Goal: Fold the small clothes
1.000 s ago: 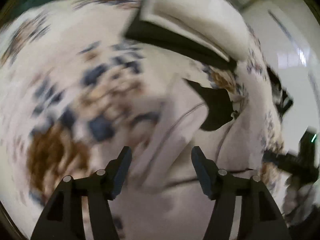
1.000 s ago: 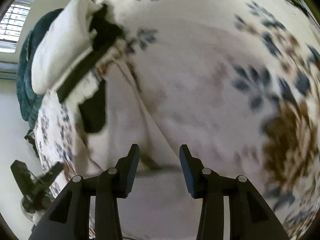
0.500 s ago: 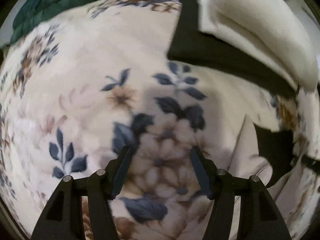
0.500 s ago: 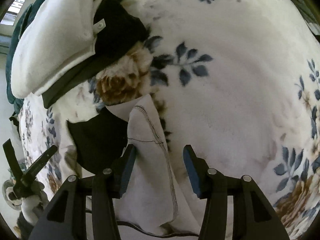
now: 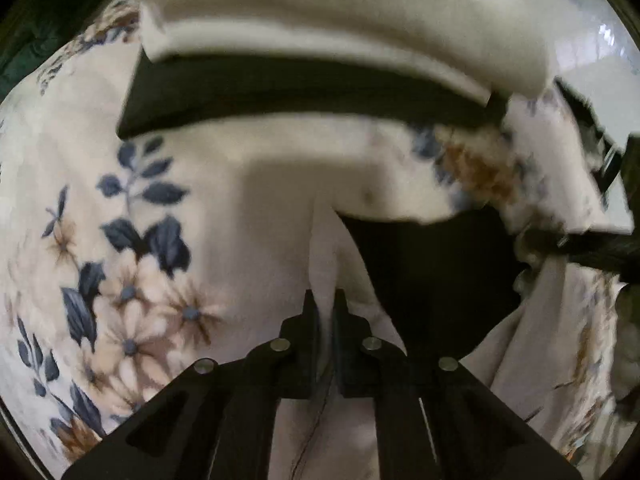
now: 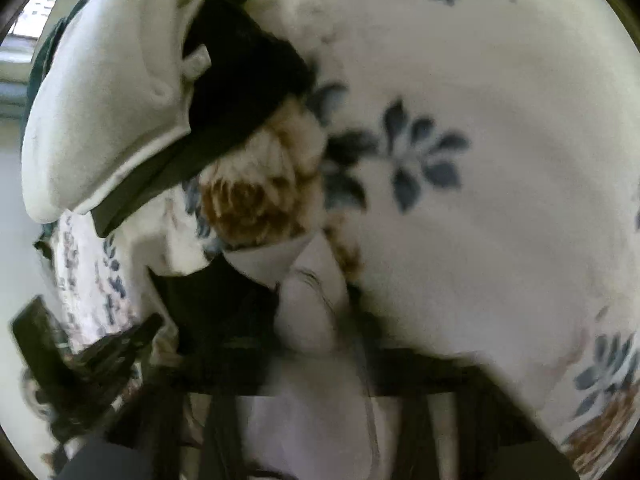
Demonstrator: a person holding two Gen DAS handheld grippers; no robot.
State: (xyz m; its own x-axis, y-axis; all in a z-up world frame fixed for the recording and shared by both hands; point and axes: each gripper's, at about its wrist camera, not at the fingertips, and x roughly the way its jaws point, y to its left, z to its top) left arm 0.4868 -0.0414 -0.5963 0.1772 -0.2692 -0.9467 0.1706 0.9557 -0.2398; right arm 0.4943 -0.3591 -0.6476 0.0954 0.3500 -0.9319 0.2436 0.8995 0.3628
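A: Start at the left of the left wrist view. What surrounds the work?

B: A floral blanket [image 5: 132,240] fills the 9 o'clock side, blue leaves and tan daisies on cream. At 12 o'clock a stack of folded clothes [image 5: 320,40] lies across the blanket, a cream piece on top of a black one. A dark green cloth shows at the far 10 o'clock corner.

A: And the garment being folded?

B: The pale garment [image 5: 324,256] rises as a narrow ridge from 6 o'clock toward the centre, long axis running 6 to 12. A black patch [image 5: 432,280] of it spreads at 3 to 4 o'clock, beside the ridge.

A: The left gripper [image 5: 325,312]?

B: Its jaws are pinched together on that pale ridge, cloth squeezed between them.

A: Anything at the right edge?

B: A dark, blurred gripper shape at 3 o'clock, partly cut off, near the edge of the blanket.

A: Now the right wrist view.

B: At 9 to 11 o'clock the same folded stack [image 6: 112,100], cream over black with a small tag. At 7 to 8 o'clock another black gripper-like shape, smeared. The garment [image 6: 312,308] bunches near 6 o'clock, pointing up toward a brown flower, black part at its left.

A: The right gripper?

B: The right gripper [image 6: 316,360] is too motion-blurred; I cannot tell whether its jaws are closed. The garment lies just ahead of it, and open blanket fills 1 to 4 o'clock.
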